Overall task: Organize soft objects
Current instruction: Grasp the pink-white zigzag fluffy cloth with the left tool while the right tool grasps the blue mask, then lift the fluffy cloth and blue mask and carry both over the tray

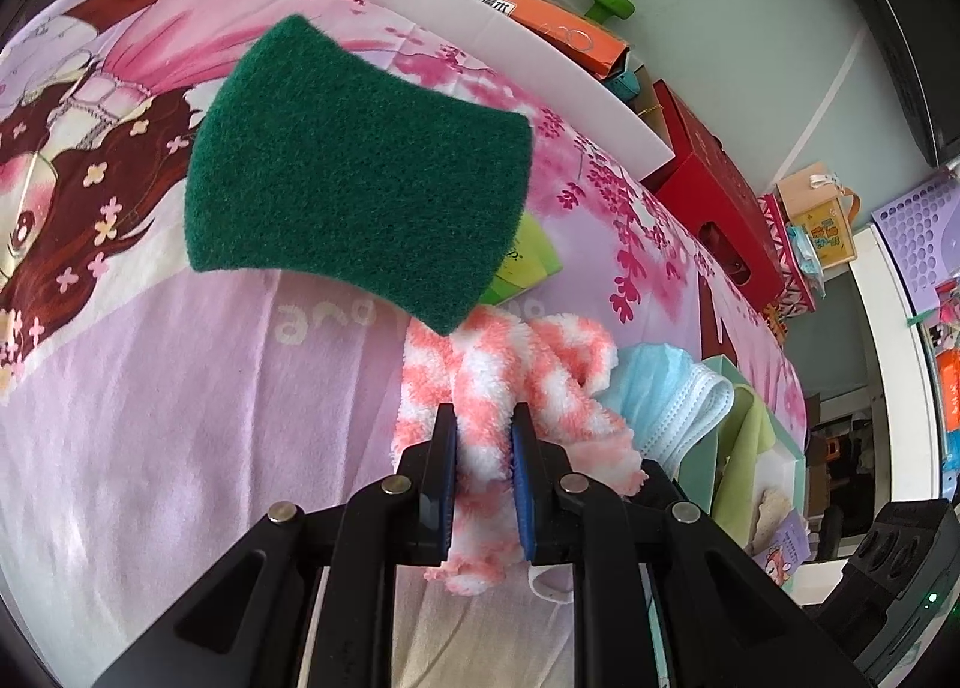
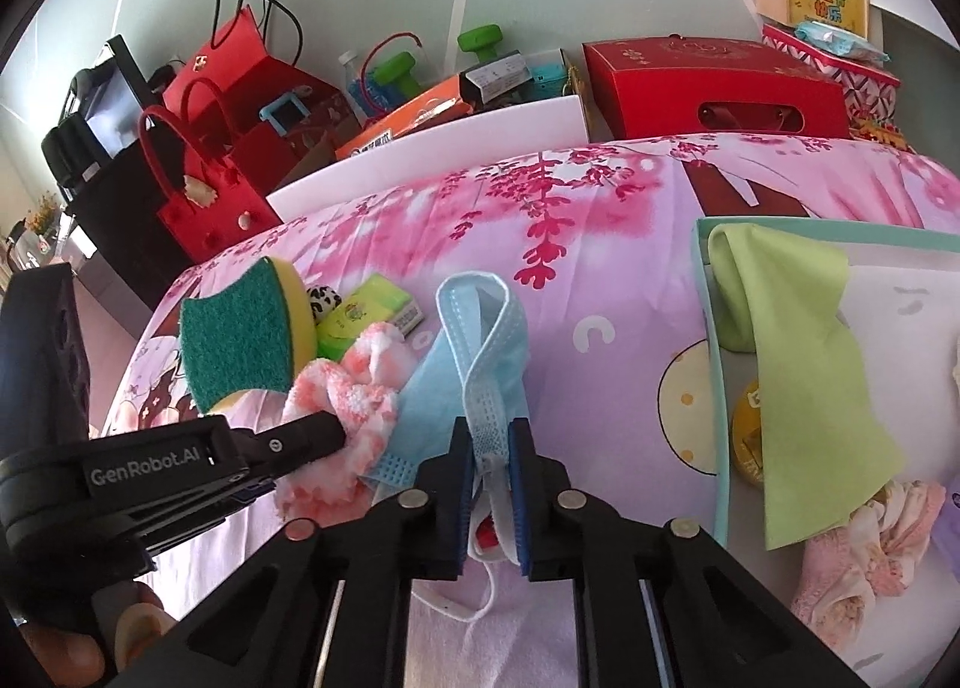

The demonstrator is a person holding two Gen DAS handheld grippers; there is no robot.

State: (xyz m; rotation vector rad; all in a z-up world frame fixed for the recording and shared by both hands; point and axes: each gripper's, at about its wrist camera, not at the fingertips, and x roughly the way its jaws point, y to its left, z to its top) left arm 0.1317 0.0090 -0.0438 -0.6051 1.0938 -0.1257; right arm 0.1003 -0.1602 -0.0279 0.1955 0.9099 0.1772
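Observation:
My left gripper (image 1: 483, 436) is shut on a fluffy pink-and-white cloth (image 1: 540, 364) lying on the pink printed bedsheet (image 1: 180, 388). A green-topped yellow sponge (image 1: 360, 178) leans against that cloth. In the right wrist view the sponge (image 2: 240, 328) and the fluffy cloth (image 2: 348, 388) sit at the left, where the left gripper (image 2: 339, 433) grips the cloth. My right gripper (image 2: 489, 442) is shut on a light blue face mask (image 2: 474, 340), whose straps hang below the jaws. The mask (image 1: 666, 400) lies just right of the fluffy cloth.
A mint-rimmed box (image 2: 714, 328) at the right holds a lime-green cloth (image 2: 798, 364) and pink fabric pieces (image 2: 870, 544). A green tissue pack (image 2: 372, 307) lies behind the sponge. Beyond the bed are a white board (image 2: 432, 147), red bags (image 2: 204, 190) and a red box (image 2: 714, 87).

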